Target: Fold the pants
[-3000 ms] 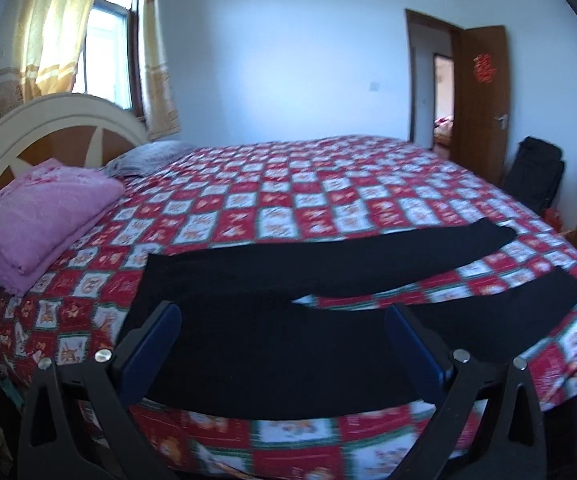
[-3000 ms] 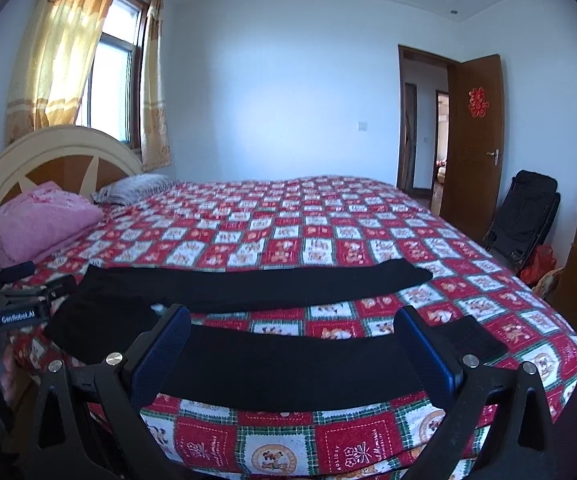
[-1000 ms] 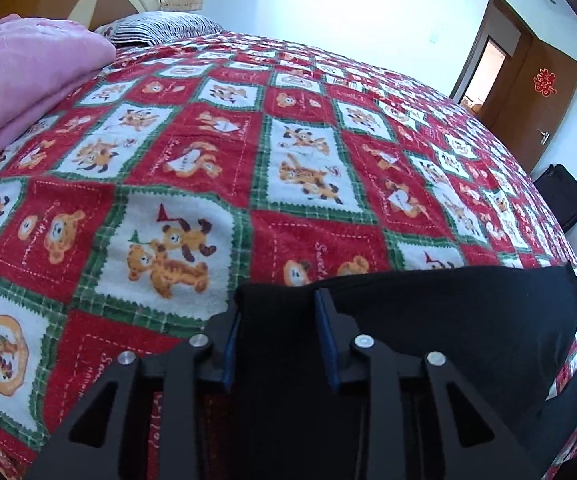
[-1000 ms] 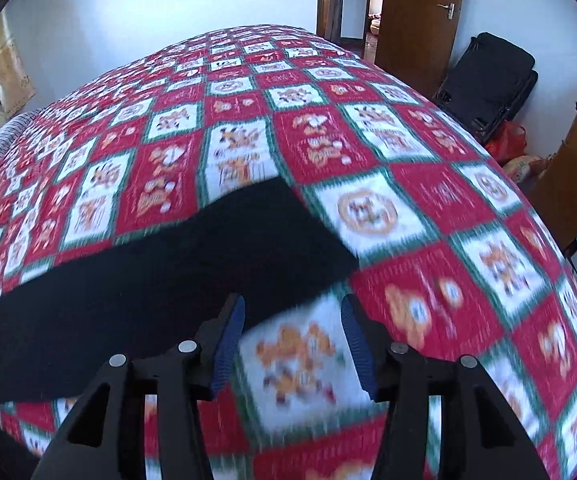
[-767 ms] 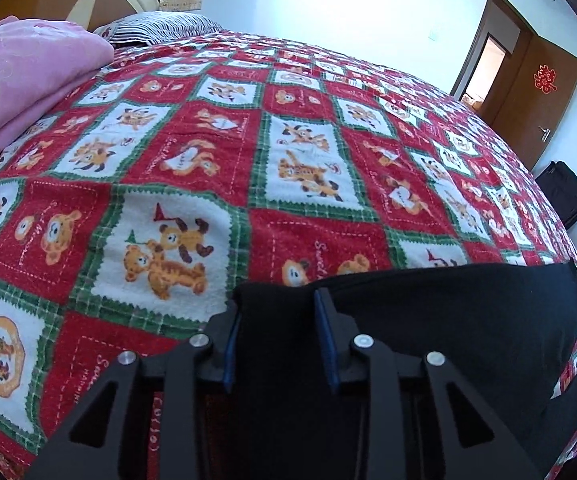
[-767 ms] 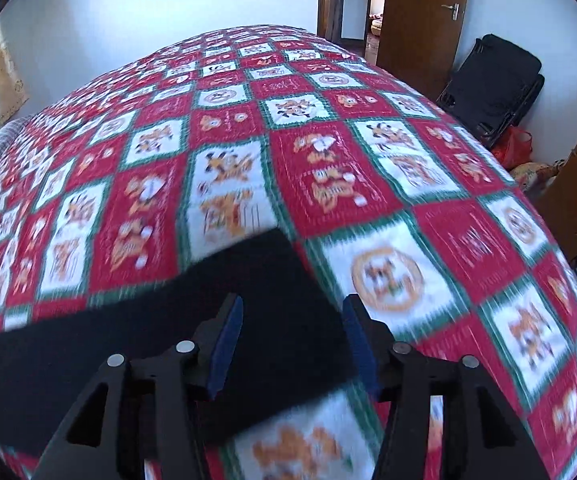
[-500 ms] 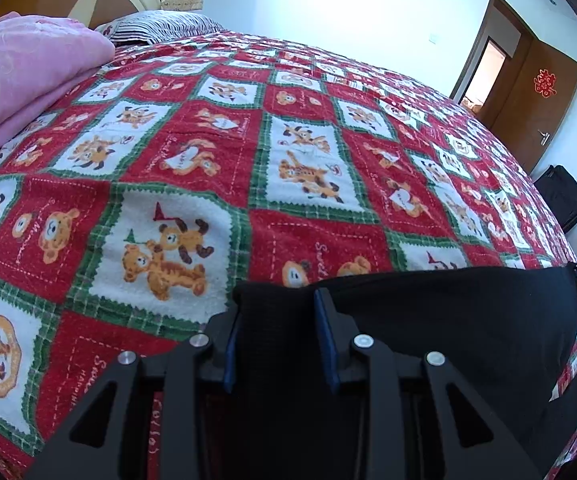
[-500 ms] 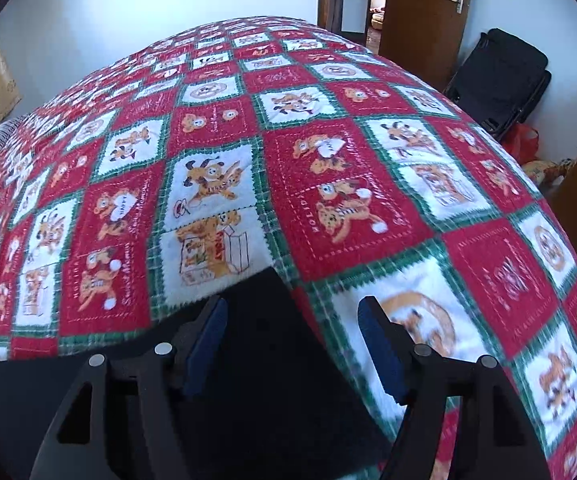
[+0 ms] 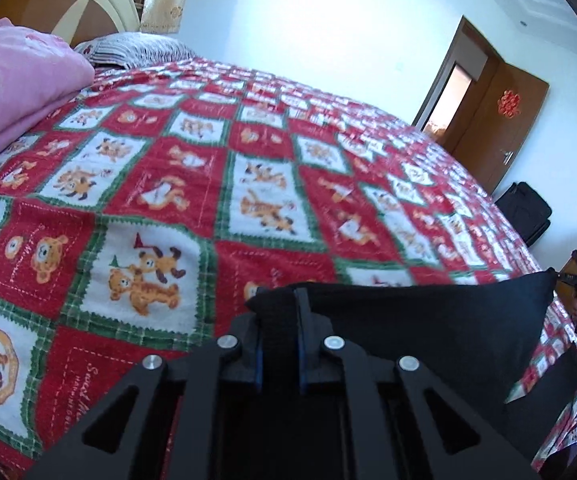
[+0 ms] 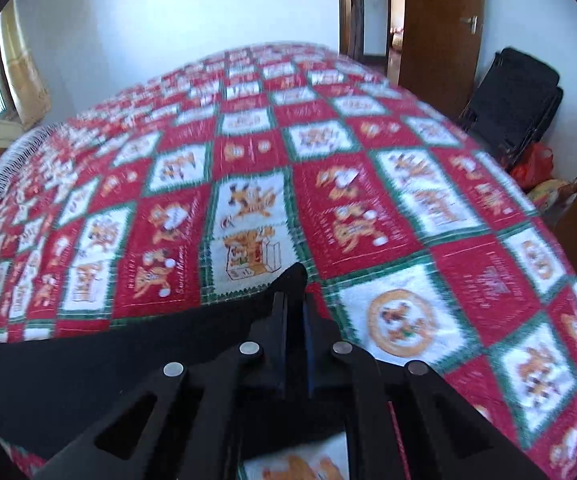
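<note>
Both grippers are angling down over the bedspread (image 9: pixel 168 184): left gripper (image 9: pixel 278 304) and right gripper (image 10: pixel 295 286), jaws just closing, are pinching the black pants (image 9: pixel 428 320).

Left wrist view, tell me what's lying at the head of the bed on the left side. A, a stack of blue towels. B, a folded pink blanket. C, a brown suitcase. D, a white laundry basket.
B: a folded pink blanket fills the upper left of the left wrist view, lying on the red patterned bedspread by the headboard, next to a striped pillow.
</note>
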Available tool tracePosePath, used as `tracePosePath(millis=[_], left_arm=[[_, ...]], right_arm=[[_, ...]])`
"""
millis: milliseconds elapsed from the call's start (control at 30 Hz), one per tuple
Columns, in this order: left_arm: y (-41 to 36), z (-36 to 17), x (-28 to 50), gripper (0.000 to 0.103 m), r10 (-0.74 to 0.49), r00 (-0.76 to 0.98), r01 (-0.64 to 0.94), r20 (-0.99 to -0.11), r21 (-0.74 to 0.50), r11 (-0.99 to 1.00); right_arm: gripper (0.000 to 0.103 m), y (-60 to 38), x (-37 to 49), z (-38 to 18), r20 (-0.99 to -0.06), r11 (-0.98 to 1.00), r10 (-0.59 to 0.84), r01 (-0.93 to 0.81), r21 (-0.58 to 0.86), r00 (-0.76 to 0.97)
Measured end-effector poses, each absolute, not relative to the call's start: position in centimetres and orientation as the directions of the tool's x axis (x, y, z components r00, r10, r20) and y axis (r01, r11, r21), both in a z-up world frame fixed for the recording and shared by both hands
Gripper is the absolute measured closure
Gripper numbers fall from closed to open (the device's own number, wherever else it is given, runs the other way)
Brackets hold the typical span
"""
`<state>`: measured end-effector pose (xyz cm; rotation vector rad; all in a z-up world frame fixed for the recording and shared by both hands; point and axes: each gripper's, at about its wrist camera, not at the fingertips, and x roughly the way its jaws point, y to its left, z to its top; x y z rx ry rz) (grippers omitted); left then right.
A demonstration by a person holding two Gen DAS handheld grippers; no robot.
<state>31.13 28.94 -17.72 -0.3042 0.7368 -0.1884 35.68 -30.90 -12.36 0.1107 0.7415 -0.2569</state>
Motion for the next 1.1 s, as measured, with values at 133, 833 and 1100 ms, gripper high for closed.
tracePosePath(millis=[133, 833, 1100], left_arm=[[29.0, -16.5, 30.1, 0.091, -0.293, 0.753, 0.084, -0.589, -0.356, 0.931], [30.5, -15.7, 18.4, 0.091, -0.485, 0.813, 0.324, -0.322, -0.441, 0.837], [30.3, -18.5, 15.4, 0.089, -0.482, 0.793, 0.335, -0.374, -0.394, 0.856]], right_arm=[[0.097, -30.4, 31.9, -10.1, -0.622, 0.969, -0.196, 0.247, -0.005, 0.758], [0.097, -32.4, 13.0, -13.1, -0.523, 0.953, -0.167, 0.273, 0.132, 0.836], [0.097, -34.1, 8.2, -16.2, -0.57, 0.94, -0.167, 0.303, 0.153, 0.805]])
